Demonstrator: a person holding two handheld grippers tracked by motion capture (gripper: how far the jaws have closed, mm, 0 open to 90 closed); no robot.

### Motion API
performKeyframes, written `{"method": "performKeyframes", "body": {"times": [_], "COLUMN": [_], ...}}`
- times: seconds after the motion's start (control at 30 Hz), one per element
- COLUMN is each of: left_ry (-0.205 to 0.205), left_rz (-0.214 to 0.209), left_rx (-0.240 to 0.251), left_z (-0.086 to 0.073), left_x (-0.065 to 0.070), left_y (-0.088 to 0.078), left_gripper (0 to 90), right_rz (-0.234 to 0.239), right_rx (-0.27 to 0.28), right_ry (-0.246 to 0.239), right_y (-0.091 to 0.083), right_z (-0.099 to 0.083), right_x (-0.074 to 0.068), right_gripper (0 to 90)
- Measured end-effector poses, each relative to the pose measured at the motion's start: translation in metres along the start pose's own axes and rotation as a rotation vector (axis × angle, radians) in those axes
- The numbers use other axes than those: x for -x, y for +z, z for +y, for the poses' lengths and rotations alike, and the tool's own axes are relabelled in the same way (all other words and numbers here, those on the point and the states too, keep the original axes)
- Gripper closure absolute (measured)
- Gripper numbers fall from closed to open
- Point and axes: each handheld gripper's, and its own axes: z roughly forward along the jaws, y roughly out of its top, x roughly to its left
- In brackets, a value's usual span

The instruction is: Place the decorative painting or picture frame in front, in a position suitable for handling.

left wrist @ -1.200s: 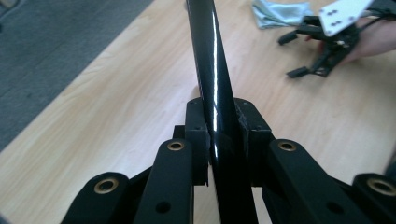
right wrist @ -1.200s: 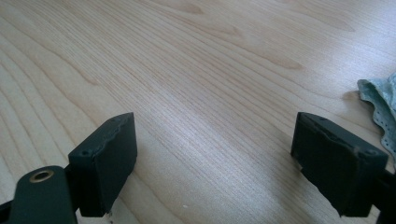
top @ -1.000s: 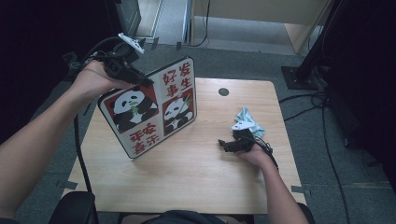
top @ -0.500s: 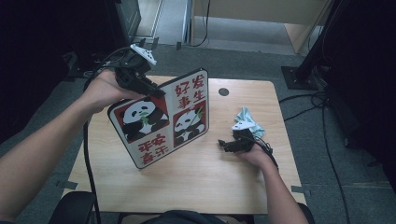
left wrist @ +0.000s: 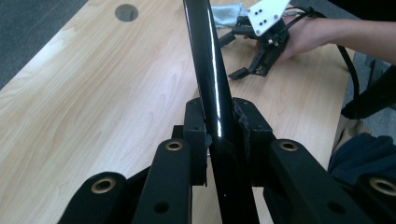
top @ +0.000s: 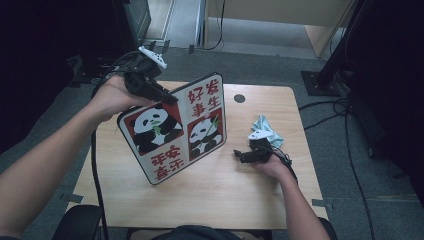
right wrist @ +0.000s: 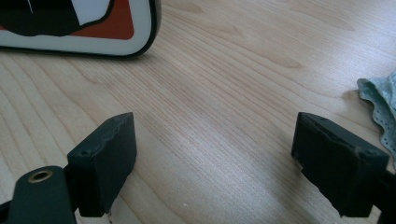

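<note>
This looks like a lab or an office set up for recording, not a home. A plain light wooden table with a round cable hole [top: 239, 98] stands on grey carpet floor [top: 270, 65], and black cables [top: 345, 107] lie loose on the carpet at the right. At the far right there is a black metal stand base [top: 316, 82], at the far left some dark equipment [top: 132, 20], and far behind a pale wooden cabinet [top: 280, 22].

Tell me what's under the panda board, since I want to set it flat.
The panda board, clamped in the left gripper, stands tilted, its lower edge on the bare wooden table. Nothing shows beneath it; the strip of table directly behind it is hidden.
</note>
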Motion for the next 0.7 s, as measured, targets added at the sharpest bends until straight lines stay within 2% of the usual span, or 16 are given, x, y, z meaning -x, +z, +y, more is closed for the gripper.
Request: {"method": "performKeyframes", "body": {"times": [0.13, 0.37, 0.7], "left_ry": [-0.014, -0.02, -0.008], "left_rz": [0.016, 0.008, 0.015], "left_rx": [0.005, 0.003, 0.014], "left_z": [-0.003, -0.0036, -0.0055], "left_x": [-0.0015, -0.0038, -0.0037], "left_y": [-0.001, -0.0011, -0.0031], "left_gripper": [75.9, 75.5, 68.6], "right_rz": [-0.008, -0.003, -0.024], "right_rx": [0.0, 0.0, 0.001], "right_ry": [0.011, 0.003, 0.02], "right_y": [-0.0012, -0.0019, -0.0019], "right_z": [-0.0011, -0.0019, -0.0022], "right_x": [-0.0004, 0.0006, 0.0013], "right_gripper": [13.9, 13.8, 12.5]}}
